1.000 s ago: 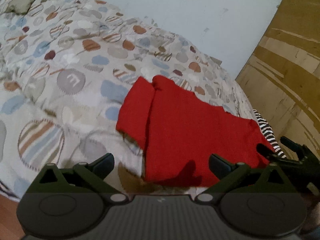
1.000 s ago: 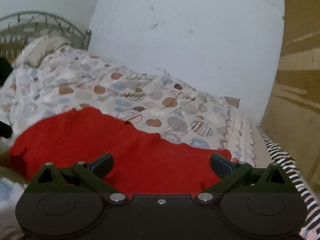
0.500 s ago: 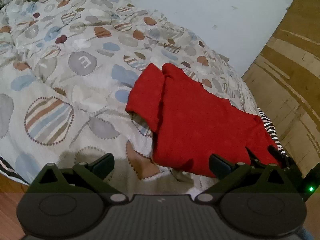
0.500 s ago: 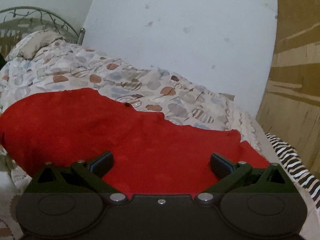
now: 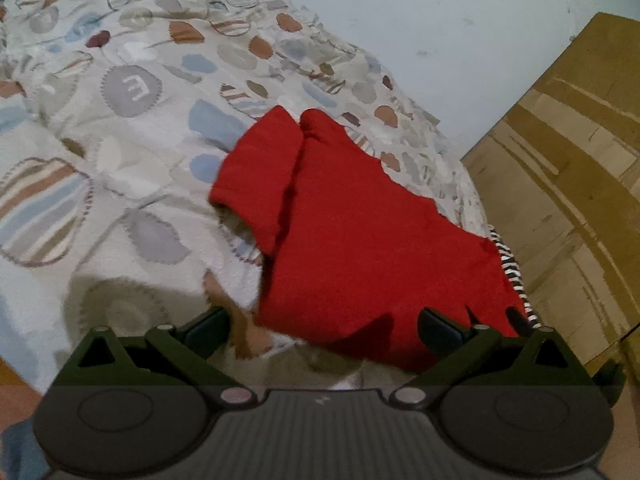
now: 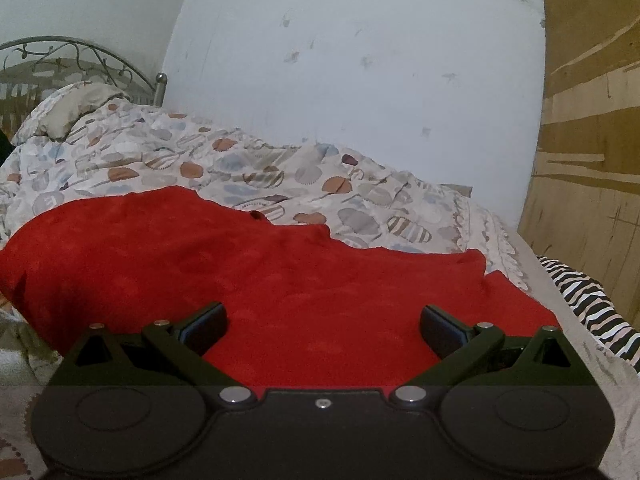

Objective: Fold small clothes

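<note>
Red shirt (image 5: 360,232) spread flat on patterned duvet (image 5: 120,120) | left gripper (image 5: 322,326) wide, empty, at shirt's near hem | right gripper (image 6: 322,322) wide over shirt | zebra-striped cloth (image 6: 588,304) beside shirt, by wooden wardrobe (image 6: 592,140)

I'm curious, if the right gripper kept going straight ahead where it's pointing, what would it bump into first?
Most likely the red garment. The right gripper is open and points low across it, with red cloth filling the gap between its fingers. Depth is hard to judge, so it may skim over toward the patterned bedspread.
</note>
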A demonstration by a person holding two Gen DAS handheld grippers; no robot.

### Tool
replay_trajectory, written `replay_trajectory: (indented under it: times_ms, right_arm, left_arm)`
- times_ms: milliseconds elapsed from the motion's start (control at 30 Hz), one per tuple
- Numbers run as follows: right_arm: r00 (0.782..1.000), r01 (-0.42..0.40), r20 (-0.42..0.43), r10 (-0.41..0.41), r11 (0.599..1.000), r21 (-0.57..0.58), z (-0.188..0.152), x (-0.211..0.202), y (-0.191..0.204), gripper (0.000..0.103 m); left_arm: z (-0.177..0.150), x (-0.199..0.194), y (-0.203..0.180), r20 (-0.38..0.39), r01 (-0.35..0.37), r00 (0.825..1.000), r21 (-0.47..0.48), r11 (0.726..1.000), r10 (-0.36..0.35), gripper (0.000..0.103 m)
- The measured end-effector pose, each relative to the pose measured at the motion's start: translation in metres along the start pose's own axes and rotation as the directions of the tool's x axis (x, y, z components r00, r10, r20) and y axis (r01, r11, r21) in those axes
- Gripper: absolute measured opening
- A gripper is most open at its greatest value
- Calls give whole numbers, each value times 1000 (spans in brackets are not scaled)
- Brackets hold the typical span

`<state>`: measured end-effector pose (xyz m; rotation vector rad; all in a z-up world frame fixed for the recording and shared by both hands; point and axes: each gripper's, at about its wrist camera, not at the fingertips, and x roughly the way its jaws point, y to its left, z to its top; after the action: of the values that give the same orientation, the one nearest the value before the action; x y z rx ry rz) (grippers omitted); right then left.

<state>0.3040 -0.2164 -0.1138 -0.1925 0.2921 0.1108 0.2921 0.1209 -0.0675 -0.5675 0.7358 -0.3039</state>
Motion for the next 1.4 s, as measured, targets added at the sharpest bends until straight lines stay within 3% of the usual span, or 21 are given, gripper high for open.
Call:
replay_trajectory:
  times_ms: [67, 233, 433, 633, 1133, 1267, 1400]
  right_arm:
    - [1000, 0, 5, 0, 1000, 1, -1, -1, 0, 103]
    - [1000, 1, 8, -1, 1000, 2, -2, -1, 1, 103]
    - [1000, 5, 11, -5, 1000, -1, -2, -1, 1, 103]
    - [1000, 18, 26, -17, 1000, -13, -1, -4, 3, 103]
    - [996, 54, 68, -52, 998, -35, 3, -12, 6, 103]
    - [987, 117, 113, -114, 993, -24, 7, -23, 1, 103]
    - [979, 185, 104, -175, 978, -99, 1, -20, 2, 103]
  left_arm:
    - [5, 6, -1, 26, -17, 1000, 11, 1000, 17, 102]
    - [20, 26, -7, 137, -138, 983, 133, 981, 120, 102]
    - [28, 56, 14, 136, -118, 985, 87, 989, 106, 103]
    - [1, 57, 22, 257, -105, 964, 145, 984, 65, 102]
    - [2, 57, 28, 251, -80, 967, 139, 987, 43, 102]
    - [2, 57, 29, 249, -78, 968, 139, 987, 41, 102]
    - [2, 57, 29, 248, -79, 968, 139, 987, 42, 102]
